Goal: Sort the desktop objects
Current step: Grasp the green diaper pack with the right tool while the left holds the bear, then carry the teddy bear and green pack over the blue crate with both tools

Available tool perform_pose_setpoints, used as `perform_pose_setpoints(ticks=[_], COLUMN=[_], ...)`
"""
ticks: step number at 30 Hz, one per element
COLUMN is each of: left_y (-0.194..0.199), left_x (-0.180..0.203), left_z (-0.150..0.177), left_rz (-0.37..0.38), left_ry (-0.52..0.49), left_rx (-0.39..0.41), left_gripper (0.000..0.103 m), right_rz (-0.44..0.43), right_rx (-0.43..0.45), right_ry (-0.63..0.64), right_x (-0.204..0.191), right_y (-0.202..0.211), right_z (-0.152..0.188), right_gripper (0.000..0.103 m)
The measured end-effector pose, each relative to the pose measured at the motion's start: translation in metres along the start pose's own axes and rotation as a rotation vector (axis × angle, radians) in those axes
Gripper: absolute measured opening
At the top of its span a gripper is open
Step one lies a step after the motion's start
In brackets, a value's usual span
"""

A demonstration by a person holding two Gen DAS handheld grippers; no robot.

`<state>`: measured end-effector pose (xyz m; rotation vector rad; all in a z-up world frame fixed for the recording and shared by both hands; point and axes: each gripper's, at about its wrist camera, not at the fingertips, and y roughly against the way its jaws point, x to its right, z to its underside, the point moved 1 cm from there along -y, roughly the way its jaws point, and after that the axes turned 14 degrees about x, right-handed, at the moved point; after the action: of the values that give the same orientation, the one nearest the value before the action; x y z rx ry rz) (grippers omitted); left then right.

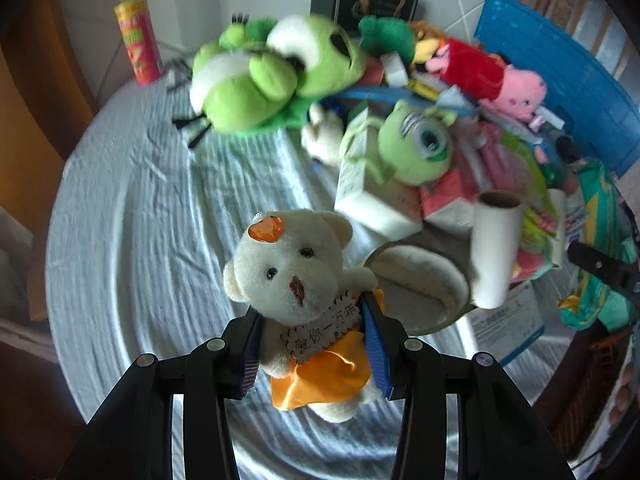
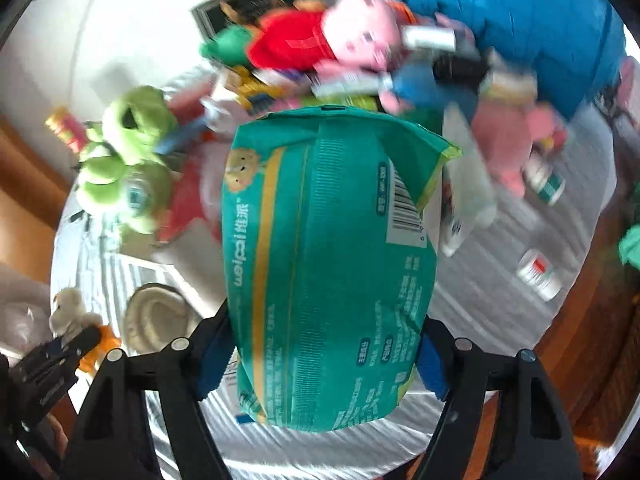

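Left tool [image 1: 316, 344]: clamped on small white teddy bear [image 1: 296, 280].
Right tool [image 2: 320, 356]: gripping teal wipes pack [image 2: 328, 264].
Open room: bare striped desk [image 1: 132, 240] left.
Obstacles: toy pile [image 1: 400, 100], blue basket [image 1: 560, 80] behind.

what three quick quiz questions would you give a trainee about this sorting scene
1. True or false: the left gripper holds a cream teddy bear in an orange dress.
2. What sits between the right gripper's pads? A) red chip can B) teal wipes pack C) cardboard tube
3. Fill in: the pink pig plush wears a ___ dress.

Key: 1 true; 2 B; 3 red
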<state>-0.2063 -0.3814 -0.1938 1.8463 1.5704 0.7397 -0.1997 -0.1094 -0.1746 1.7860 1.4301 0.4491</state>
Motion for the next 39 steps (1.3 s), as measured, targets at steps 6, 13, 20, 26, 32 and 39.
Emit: perform_pose_setpoints(ticks=[6, 13, 20, 26, 32, 39], left_y=[0.047, 0.08, 0.107, 0.121, 0.127, 0.118], left_x=[0.017, 0.044, 0.103, 0.179, 0.251, 0.307], left_z=[-0.017, -0.044, -0.075, -0.1, -0.129, -0.159], left_rz=[0.02, 0.027, 0.006, -0.038, -0.088, -0.139], left_ry=[-0.035, -0.05, -0.067, -0.058, -0.017, -0.018], left_rx=[0.11, 0.189, 0.274, 0.329, 0.351, 0.343], left_gripper=[0.044, 0.044, 0.044, 0.044, 0.044, 0.044], right_rz=[-0.023, -0.047, -0.077, -0.122, -0.153, -0.179], right_rx=[0.075, 0.114, 0.199, 0.262, 0.282, 0.299], right_ry=[0.092, 0.157, 0.226, 0.316, 0.44, 0.497], right_x=[-0.019, -0.021, 0.005, 0.059, 0.118, 0.169], right_y=[0.042, 0.08, 0.118, 0.145, 0.152, 0.151], right_z=[-0.028, -0.054, -0.099, -0.136, -0.174, -0.217], right_gripper=[0.076, 0.076, 0.076, 0.076, 0.076, 0.076])
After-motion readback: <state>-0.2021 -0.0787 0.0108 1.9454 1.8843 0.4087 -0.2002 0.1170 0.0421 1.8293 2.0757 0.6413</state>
